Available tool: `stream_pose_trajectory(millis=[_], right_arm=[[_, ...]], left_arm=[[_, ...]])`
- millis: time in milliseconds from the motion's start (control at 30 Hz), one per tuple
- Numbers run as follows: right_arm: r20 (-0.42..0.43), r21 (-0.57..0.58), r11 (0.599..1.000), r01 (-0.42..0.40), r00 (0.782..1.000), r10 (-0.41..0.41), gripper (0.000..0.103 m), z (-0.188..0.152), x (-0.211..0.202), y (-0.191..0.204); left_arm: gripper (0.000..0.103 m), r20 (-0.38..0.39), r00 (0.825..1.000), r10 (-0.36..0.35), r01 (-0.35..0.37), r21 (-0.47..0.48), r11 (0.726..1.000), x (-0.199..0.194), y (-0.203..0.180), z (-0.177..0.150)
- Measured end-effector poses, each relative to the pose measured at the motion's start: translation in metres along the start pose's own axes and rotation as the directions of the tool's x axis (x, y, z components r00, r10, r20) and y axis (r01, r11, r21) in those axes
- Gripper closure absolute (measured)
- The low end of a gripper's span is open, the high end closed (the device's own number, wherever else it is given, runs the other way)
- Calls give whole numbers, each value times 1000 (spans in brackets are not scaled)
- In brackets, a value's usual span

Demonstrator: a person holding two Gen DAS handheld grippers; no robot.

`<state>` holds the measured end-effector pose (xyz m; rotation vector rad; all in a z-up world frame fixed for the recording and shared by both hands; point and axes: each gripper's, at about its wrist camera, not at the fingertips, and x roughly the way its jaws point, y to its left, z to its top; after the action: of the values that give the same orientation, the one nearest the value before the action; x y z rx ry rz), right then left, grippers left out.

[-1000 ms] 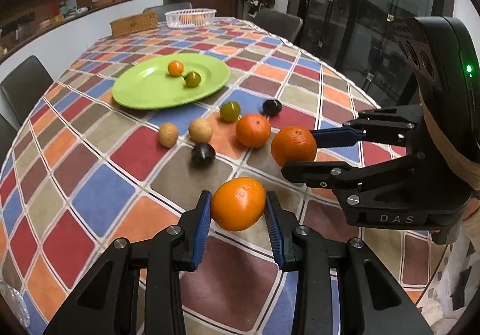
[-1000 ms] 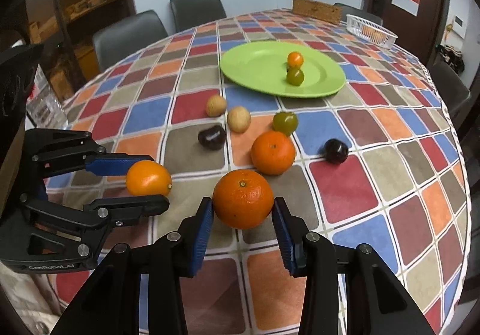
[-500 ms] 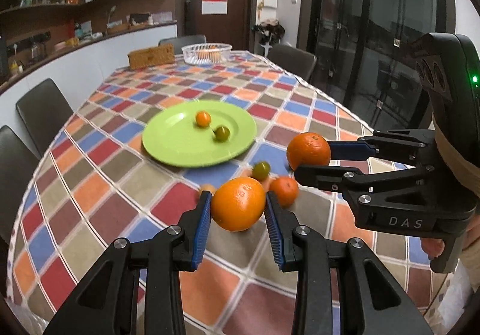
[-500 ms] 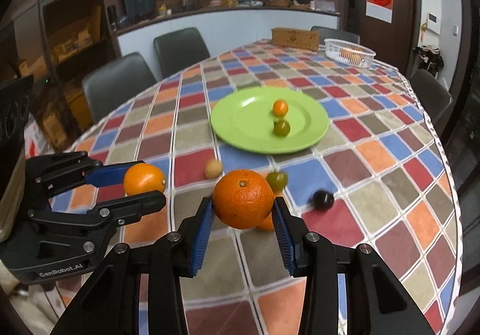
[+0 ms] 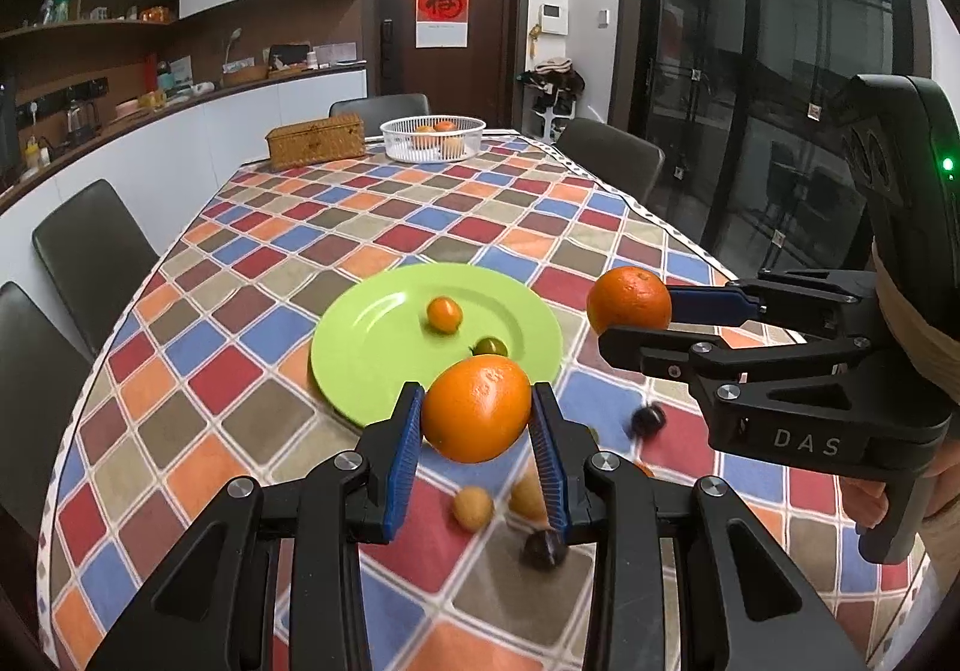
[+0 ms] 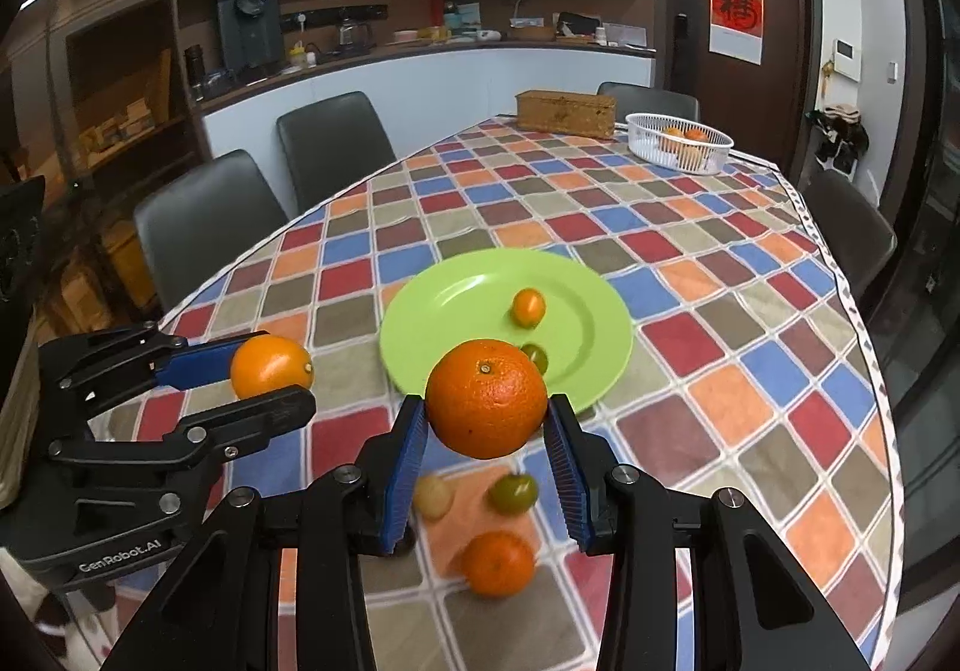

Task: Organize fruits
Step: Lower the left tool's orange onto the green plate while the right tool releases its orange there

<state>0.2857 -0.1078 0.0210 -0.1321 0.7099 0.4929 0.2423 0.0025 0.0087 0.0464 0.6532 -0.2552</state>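
Left gripper (image 5: pixel 475 419): tilted down over the table, clenched on an orange (image 5: pixel 477 409); its blue ribbed pads (image 5: pixel 401 449) press both sides of the fruit, which hangs clear of the cloth.
Right gripper (image 6: pixel 487 425): tilted down likewise, grasping a second orange (image 6: pixel 486 398) between its blue pads, stem end facing the camera; also held off the table.
Side by side: each gripper shows in the other's view, level with it and a little apart, black jointed fingers lying sideways.
Person: a hand (image 5: pixel 864 497) under the right gripper's handle is only partly seen at the frame edge.
Oranges: round, with dimpled glossy peel; the left one is smoother and a little oval.
Table (image 5: pixel 384 227): long, covered with a cloth of red, blue, orange, brown and grey diamonds.
Plate (image 5: pixel 372 335): lime green, round, smooth, lying about the middle of the table beyond both grippers; it carries a small orange tomato (image 5: pixel 444 314) and a small green fruit (image 5: pixel 489 347), near each other but apart.
Loose fruit below the grippers: a tangerine (image 6: pixel 498 563), a green fruit (image 6: pixel 512 493), two pale tan round fruits (image 5: pixel 473 509), and two dark ones (image 5: pixel 543 548), all blurred, on the cloth toward the near end.
Far end: a white mesh basket (image 5: pixel 433 138) with fruit inside, and just beside it a woven box (image 5: pixel 316 140).
Around: dark chairs (image 5: pixel 90 257) along the table's edges.
In the way: each held orange hides part of the plate's near rim from its own camera.
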Motion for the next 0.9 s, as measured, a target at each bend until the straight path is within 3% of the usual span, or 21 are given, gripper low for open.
stream_pose_trajectory(millis=[500,900], right_arm=[[-105,18,1000,25,994,-23,62,35,78,-27],[-224,55,997,50,974,-36,62,40,143,-44]], left_arm=[[68,-80,997,-16,13,-35,999,77,33,32],[68,-206,977,-49,34,-72,997,139,50,33]])
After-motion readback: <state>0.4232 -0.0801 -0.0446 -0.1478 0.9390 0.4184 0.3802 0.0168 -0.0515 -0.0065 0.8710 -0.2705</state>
